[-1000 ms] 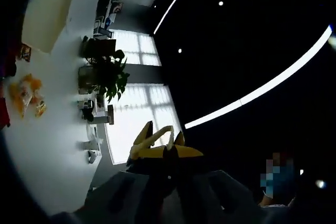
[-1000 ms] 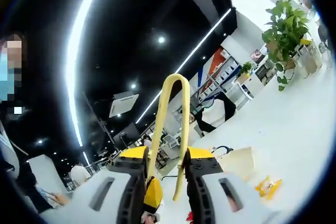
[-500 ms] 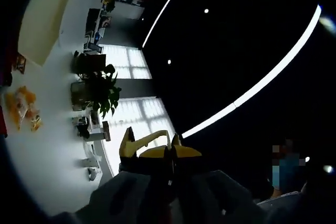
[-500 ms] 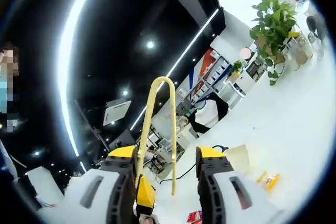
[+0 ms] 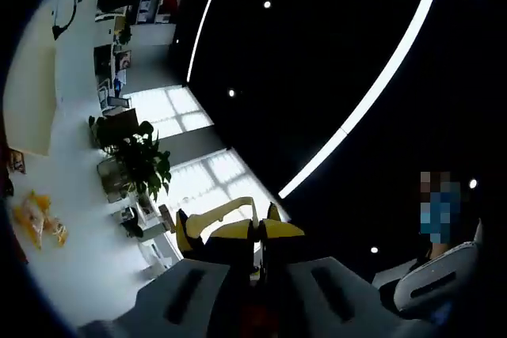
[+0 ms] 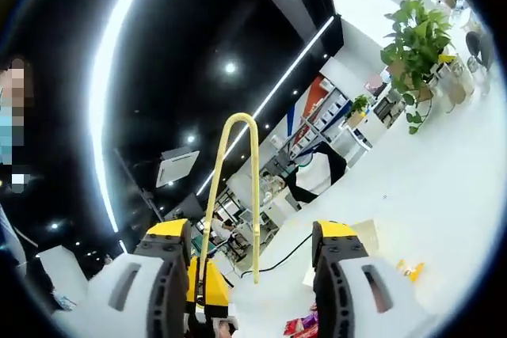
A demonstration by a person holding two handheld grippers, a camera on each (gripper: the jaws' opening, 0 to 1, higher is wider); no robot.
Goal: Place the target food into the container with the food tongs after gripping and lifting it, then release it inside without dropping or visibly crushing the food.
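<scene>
A potted plant (image 5: 136, 152) (image 6: 416, 37) stands on the white table (image 5: 71, 251), windows (image 5: 198, 164) behind it, shelves (image 6: 329, 112) beside it, light strips (image 5: 372, 89) overhead

1. Food tongs (image 6: 234, 195): one, yellow.
2. Potted plants (image 6: 417, 33): one large, one small (image 6: 360, 104).
3. Yellow food packets (image 5: 36, 218): one cluster on the white surface (image 5: 71, 275).
</scene>
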